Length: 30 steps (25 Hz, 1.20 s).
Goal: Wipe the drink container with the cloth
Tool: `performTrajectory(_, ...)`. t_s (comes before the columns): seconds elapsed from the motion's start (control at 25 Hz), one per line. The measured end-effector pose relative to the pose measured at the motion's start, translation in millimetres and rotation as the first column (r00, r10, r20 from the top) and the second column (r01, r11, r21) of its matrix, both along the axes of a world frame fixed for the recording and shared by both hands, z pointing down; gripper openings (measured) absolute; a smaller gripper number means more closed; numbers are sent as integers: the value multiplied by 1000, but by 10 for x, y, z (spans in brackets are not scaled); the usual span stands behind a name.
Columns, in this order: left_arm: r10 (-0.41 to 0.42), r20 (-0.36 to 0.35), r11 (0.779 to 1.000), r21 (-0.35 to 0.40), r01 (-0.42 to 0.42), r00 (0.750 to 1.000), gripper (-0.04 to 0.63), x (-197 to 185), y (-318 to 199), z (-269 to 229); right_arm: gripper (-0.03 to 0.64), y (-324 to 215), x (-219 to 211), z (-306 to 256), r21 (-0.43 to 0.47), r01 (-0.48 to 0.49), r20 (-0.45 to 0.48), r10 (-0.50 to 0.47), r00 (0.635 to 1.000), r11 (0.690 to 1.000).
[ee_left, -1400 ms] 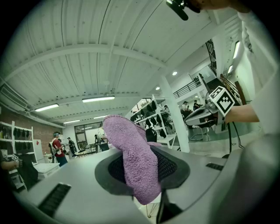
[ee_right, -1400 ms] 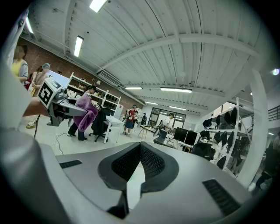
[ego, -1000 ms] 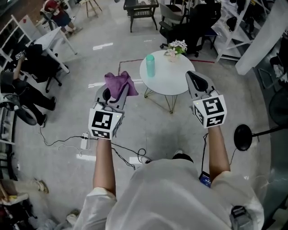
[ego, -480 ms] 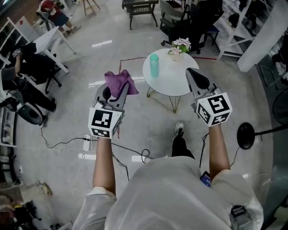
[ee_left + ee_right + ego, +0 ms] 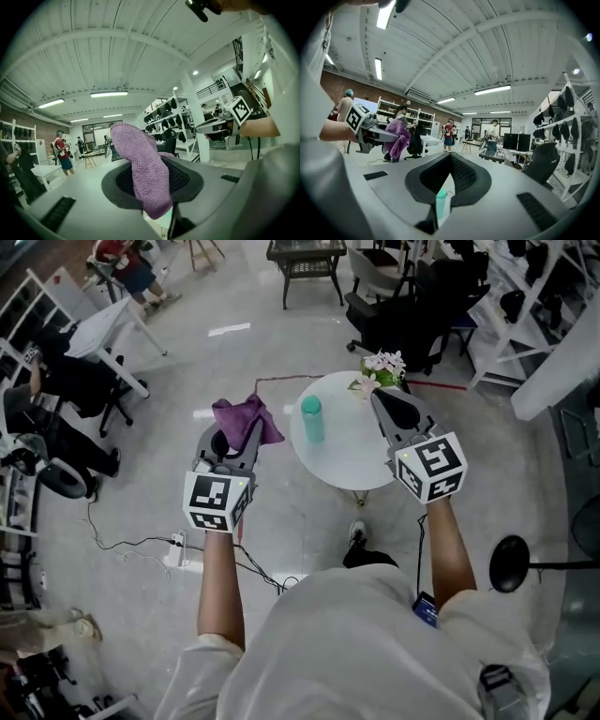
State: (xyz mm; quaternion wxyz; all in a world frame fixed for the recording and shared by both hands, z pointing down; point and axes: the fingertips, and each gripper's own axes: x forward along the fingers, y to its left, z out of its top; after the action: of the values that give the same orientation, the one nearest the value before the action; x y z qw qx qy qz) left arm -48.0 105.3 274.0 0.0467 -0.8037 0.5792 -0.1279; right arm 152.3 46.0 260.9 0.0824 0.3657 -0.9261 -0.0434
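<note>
Left gripper [image 5: 246, 432] with cloth [image 5: 234, 413], nearer table [image 5: 352, 451]

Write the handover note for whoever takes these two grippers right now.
Left gripper: shut on the purple cloth, in the air left of the round white table.
Right gripper: shut, empty, above the table.
Green drink container: upright on the table; neither gripper touches it.
Done: cloth in the gripper.
Left: probably steady the container, then wipe it with the cloth.
</note>
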Motion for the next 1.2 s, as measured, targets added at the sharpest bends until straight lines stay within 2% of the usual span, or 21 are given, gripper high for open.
performTrajectory(0.32, -51, 39, 997, -52, 53, 998, 123, 309, -927, 67, 14, -977, 179, 107, -52, 95, 37, -93, 995, 994)
performTrajectory(0.44, -69, 42, 995, -73, 72, 997, 123, 384, -1155, 150, 15, -1249, 209, 213, -73, 115, 54, -111, 992, 991)
performTrajectory(0.6, -80, 36, 991, -101, 84, 996, 124, 394, -1408, 270, 14, -1504, 123, 392, -105, 154, 33, -152, 988, 982)
performTrajectory(0.76, -50, 39, 991, -124, 55, 998, 124, 321, -1572, 391, 14, -1604, -45, 572, -140, 154, -9, -157, 988, 978)
performTrajectory(0.92, -14, 28, 989, -144, 18, 1000, 124, 115, -1792, 575, 15, -1672, -273, 798, -186, 137, 2, -139, 990, 973)
performTrajectory(1.08, 75, 35, 988, -140, -70, 997, 124, -178, -2000, 685, 15, -1755, -578, 1034, -224, 82, -33, -91, 995, 971)
performTrajectory(1.2, 165, 23, 973, -165, -159, 986, 124, -364, -2127, 828, 15, -1767, -797, 1172, -222, 29, -71, -46, 996, 975)
